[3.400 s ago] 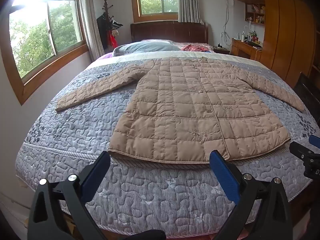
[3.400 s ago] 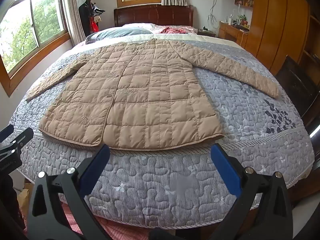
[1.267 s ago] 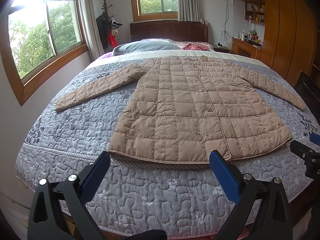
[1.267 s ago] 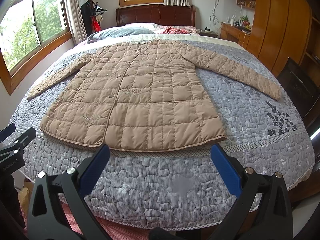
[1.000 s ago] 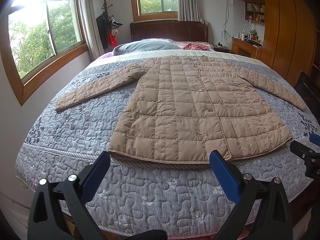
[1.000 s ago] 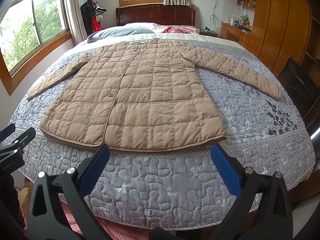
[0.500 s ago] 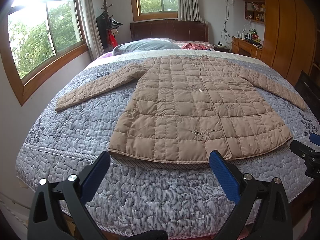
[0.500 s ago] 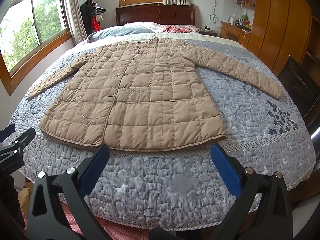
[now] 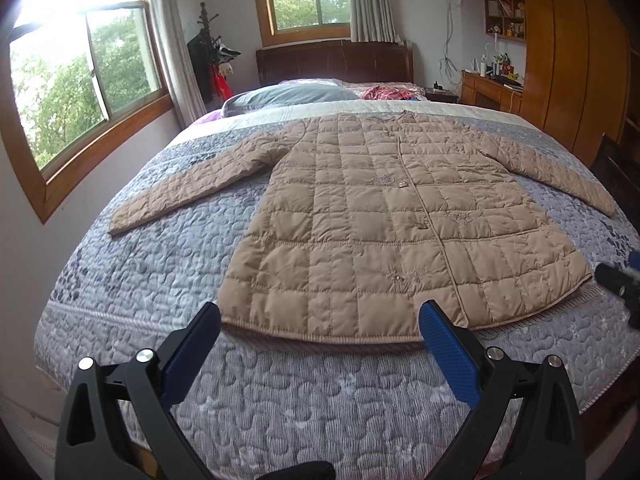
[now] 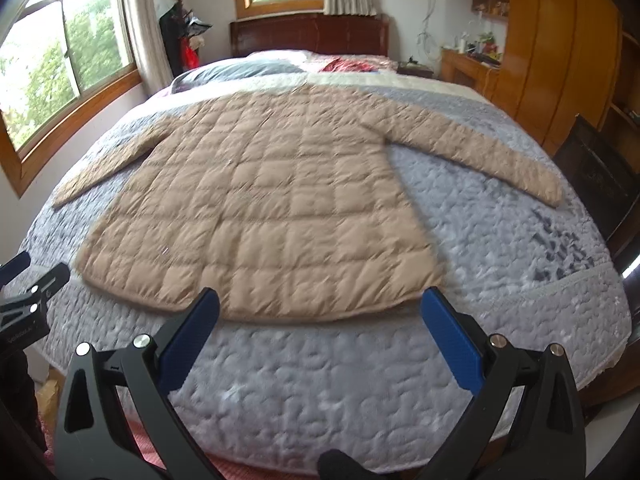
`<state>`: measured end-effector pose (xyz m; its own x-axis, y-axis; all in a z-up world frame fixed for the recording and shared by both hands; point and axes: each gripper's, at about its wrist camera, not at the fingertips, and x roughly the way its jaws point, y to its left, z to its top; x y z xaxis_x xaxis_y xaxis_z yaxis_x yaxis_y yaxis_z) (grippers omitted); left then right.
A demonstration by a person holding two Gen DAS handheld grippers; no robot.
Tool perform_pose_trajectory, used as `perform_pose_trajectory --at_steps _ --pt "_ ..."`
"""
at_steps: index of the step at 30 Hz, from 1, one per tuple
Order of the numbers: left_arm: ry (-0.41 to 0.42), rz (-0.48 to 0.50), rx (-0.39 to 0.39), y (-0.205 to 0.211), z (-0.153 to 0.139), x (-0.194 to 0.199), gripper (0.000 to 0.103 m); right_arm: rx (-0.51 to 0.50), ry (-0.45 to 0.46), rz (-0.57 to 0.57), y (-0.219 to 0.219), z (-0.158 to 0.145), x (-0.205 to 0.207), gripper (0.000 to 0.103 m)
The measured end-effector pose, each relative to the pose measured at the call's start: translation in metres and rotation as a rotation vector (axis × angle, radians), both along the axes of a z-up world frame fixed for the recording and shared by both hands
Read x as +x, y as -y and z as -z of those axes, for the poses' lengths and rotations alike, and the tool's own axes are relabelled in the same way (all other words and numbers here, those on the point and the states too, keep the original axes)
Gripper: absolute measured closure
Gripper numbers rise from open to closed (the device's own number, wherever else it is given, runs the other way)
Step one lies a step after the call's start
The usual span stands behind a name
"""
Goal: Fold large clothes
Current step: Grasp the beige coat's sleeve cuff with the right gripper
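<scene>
Left tongs (image 9: 320, 332): spread wide, holding nothing, poised above the foot edge of the bed (image 9: 132, 280). Right tongs (image 10: 320, 312): likewise spread and empty; this view is blurred. Beyond both lies the tan quilted coat (image 9: 384, 232), flat and front up on the grey quilted bedspread (image 9: 320, 392), sleeves stretched out to either side, hem nearest the tongs, collar toward the pillow (image 9: 288, 94).
</scene>
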<state>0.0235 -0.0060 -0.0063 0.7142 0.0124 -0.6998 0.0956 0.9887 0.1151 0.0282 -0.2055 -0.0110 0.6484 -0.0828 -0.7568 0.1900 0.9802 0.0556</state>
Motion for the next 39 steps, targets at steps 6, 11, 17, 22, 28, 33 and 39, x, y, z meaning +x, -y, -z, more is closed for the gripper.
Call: perform_pose_trajectory --at_steps 6,11,17,22,28,33,39 --pt "-0.093 0.084 0.021 0.022 0.002 0.067 0.004 0.106 -0.002 0.115 0.089 -0.009 0.038 0.003" --pt "-0.225 0.179 0.009 0.056 0.005 0.139 0.004 0.181 -0.018 0.259 0.194 -0.006 0.075 0.003" --pt "-0.3 0.256 0.077 0.118 0.017 0.221 0.004 0.207 -0.101 0.45 0.316 0.019 0.098 0.003" --pt "-0.394 0.297 0.007 0.163 0.037 0.276 0.004 0.406 -0.163 0.533 0.4 0.066 0.104 0.003" --pt "-0.389 0.292 0.006 0.195 0.053 0.314 0.004 0.431 -0.202 0.639 0.453 0.094 0.103 0.004" --pt "-0.401 0.314 -0.015 0.203 0.065 0.327 0.004 0.494 -0.213 0.66 0.481 0.113 0.1 0.004" --pt "-0.393 0.295 -0.019 0.198 0.073 0.342 0.004 0.503 -0.23 0.673 0.486 0.125 0.113 0.04"
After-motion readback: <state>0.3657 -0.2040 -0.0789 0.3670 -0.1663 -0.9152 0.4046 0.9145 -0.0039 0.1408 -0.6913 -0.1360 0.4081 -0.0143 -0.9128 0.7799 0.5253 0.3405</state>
